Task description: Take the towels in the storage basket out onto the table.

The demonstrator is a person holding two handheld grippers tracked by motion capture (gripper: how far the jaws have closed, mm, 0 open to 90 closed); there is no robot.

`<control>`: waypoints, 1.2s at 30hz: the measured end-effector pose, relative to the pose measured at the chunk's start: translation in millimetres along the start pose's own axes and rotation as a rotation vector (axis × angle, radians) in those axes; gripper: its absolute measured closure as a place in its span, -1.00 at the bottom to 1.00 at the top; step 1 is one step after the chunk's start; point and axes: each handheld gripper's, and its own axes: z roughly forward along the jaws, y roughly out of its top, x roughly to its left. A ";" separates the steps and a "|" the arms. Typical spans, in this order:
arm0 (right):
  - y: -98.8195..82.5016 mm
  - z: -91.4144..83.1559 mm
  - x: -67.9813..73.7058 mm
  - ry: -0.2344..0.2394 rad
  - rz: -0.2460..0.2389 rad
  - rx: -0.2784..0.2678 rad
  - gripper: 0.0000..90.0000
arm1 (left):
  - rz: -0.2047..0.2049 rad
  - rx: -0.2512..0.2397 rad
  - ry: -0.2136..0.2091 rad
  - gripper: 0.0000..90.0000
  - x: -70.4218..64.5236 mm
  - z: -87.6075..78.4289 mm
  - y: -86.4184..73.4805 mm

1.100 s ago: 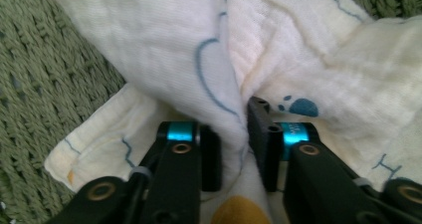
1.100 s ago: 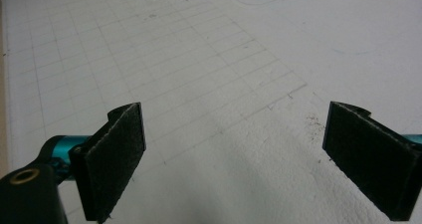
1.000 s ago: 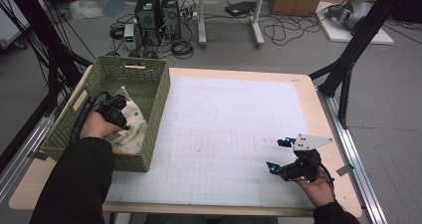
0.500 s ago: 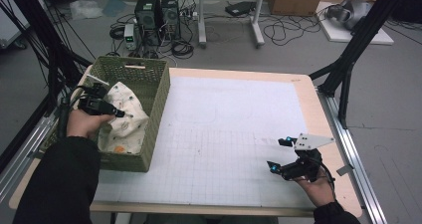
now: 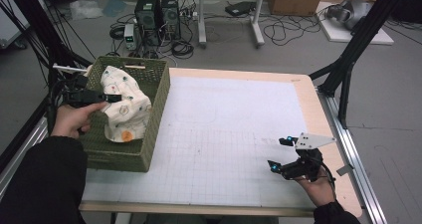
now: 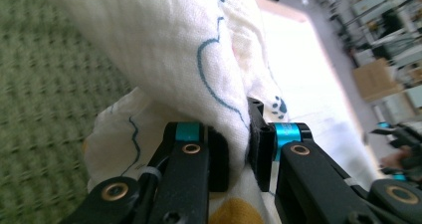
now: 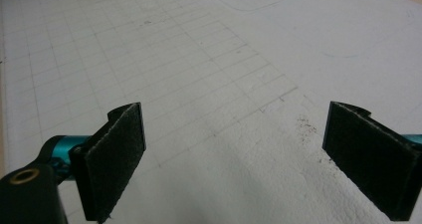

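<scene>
Left gripper point(image 5: 107, 98) clamped on the white cloth point(image 5: 123, 102), hanging half out of the green basket point(image 5: 149, 114). Best lifted straight up, clear of the rim, before swinging over to the table point(image 5: 224, 129). Right gripper point(image 5: 282, 154) low over the mat, jaws wide apart, holding nothing. Left gripper view adds fabric bunched between the pads point(image 6: 218, 157); high view gives the whole drape.

High view: fixed above, facing forward-down over the bench point(image 5: 239, 134). Gripper views: close, along their jaws. Left and high views share the basket point(image 5: 149, 92).
</scene>
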 end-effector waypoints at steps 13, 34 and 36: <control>1.0 0.2 0.2 -0.001 0.001 -0.005 -0.80 | 0.087 -0.034 -0.263 0.83 -74.1 18.8 20.5; 3.0 -4.9 0.9 0.007 -0.012 -0.025 -0.80 | 0.200 0.170 -0.259 0.82 -169.5 154.1 -25.9; 3.1 -4.9 0.8 0.007 -0.012 -0.027 -0.80 | 0.204 0.211 -0.261 0.82 -173.0 170.8 -35.4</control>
